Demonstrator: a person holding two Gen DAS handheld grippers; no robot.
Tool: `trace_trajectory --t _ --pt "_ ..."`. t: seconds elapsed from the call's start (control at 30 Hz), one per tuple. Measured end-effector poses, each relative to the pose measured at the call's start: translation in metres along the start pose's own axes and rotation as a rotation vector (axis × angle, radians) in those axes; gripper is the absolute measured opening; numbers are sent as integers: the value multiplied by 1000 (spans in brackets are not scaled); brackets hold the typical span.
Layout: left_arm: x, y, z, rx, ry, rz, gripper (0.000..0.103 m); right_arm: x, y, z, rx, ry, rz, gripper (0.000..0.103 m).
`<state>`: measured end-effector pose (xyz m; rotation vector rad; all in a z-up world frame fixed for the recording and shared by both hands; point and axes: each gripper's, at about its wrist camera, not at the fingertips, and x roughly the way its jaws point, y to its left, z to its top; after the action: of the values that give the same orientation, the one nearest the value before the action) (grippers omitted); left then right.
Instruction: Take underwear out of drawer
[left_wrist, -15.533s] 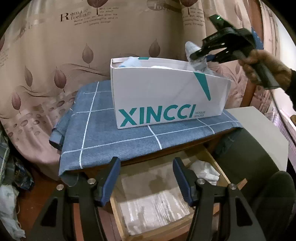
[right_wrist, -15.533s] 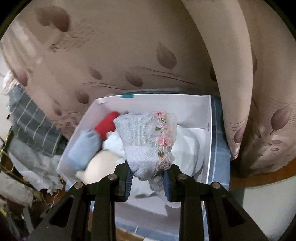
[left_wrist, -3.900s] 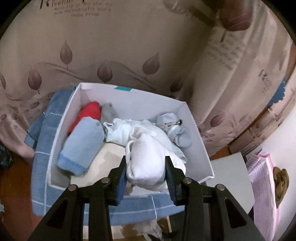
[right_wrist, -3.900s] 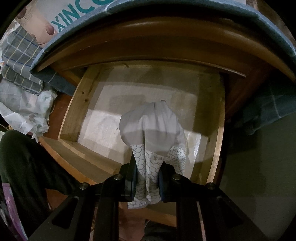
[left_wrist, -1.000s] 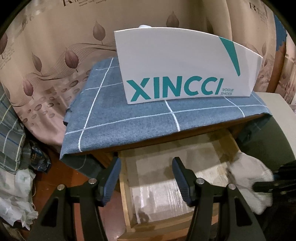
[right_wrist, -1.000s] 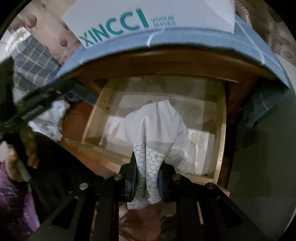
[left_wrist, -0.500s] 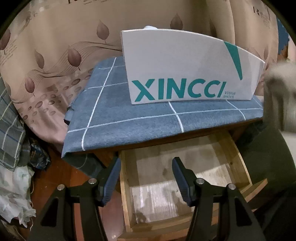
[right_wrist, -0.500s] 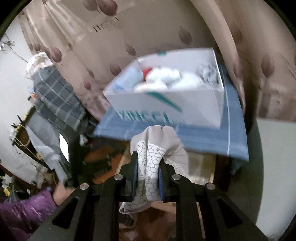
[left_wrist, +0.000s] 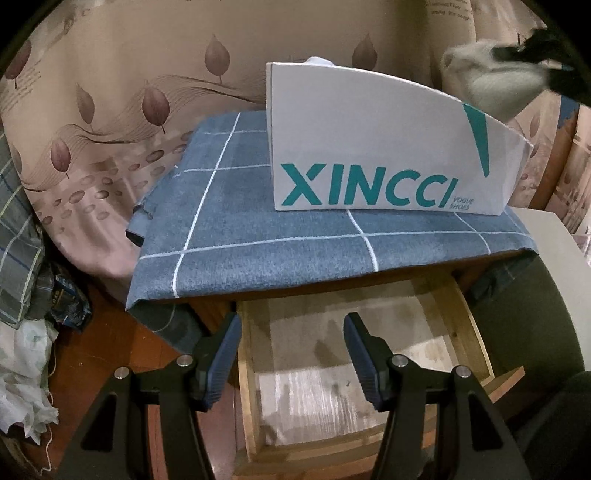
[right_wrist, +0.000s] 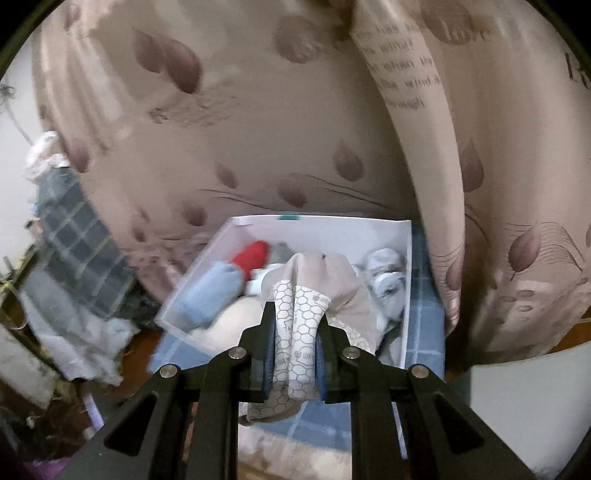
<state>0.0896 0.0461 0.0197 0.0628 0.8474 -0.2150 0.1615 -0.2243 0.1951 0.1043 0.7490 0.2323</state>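
Lifting the underwear (right_wrist: 314, 291) clear of the drawer (left_wrist: 354, 354), above the white shoe box (right_wrist: 332, 229).
The right hand-held gripper (right_wrist: 294, 350) is clamping tight on the honeycomb-print band; a second ago it was hanging over the drawer, and now it is hovering over the box of folded garments on the blue checked cloth (left_wrist: 229, 229). The left hand-held gripper (left_wrist: 291, 354) is staying put above the drawer, half open, gripping nothing.
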Motion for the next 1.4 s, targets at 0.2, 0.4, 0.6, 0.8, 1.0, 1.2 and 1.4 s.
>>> trace_trajectory --t 0.2,0.4,0.6,0.8,1.0,1.2,1.4 --pt "-8 -6 1 29 -64 18 59 44 -17 -7 43 13 -7 16" --pt "-16 -11 4 53 -120 117 59 63 -15 -37 55 5 -8 25" --pt "-15 -7 6 5 -105 56 59 5 4 -60 18 -252 -52 71" --pt "-23 -15 4 22 -163 53 59 -92 51 -147 -13 -666 -81 103" --pt "-46 -22 3 14 -274 18 59 -91 98 -223 -135 -732 -175 103" --pt "-63 -31 6 19 -343 48 59 -75 102 -219 -60 -640 -184 103" --pt "-73 -30 5 23 -371 49 59 -68 104 -219 1 -617 -225 103"
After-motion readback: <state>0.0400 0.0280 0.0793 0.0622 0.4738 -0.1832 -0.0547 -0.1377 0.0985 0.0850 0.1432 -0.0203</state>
